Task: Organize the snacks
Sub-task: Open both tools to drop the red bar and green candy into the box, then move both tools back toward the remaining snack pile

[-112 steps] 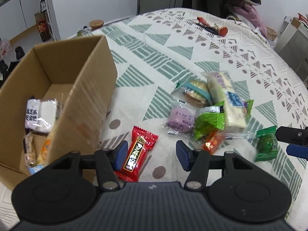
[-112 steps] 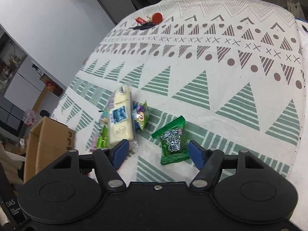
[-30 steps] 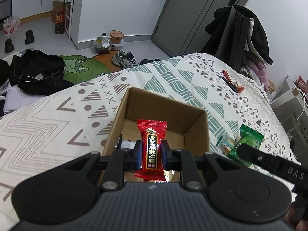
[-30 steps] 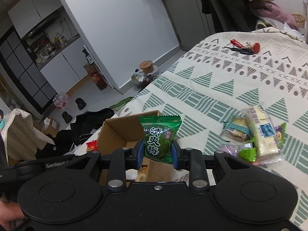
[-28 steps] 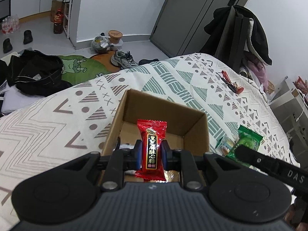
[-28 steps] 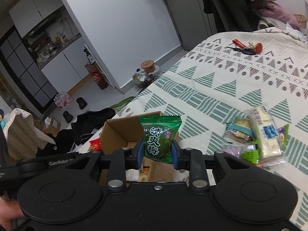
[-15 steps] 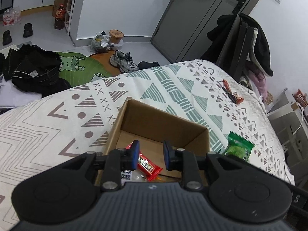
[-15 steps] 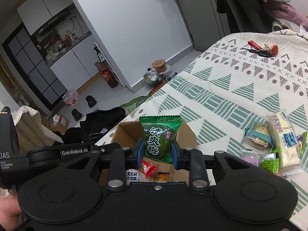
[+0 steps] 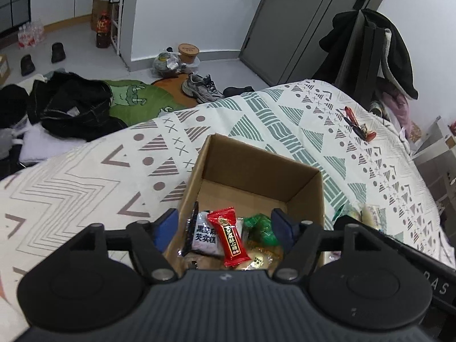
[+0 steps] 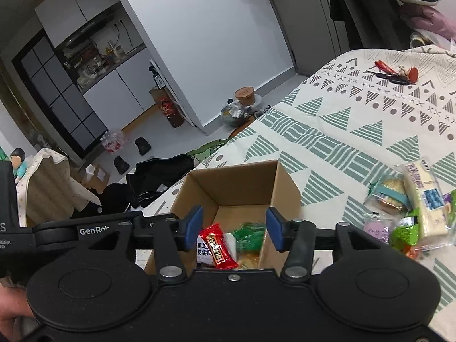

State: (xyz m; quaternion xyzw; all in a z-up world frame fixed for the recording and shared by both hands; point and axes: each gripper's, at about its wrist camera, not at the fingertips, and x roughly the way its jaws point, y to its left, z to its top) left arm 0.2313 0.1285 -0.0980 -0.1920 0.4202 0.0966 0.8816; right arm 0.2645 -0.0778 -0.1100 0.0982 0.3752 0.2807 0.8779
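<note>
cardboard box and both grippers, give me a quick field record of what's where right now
container: cardboard box on the patterned cloth
in box: red snack packet, green snack packet, white packet with black print
left gripper: over the box, jaws opening, nothing between them
right gripper: over the box, jaws opening, nothing between them
still outside: snack pile on the cloth beside the box
far end of cloth: keys with red tags
</note>
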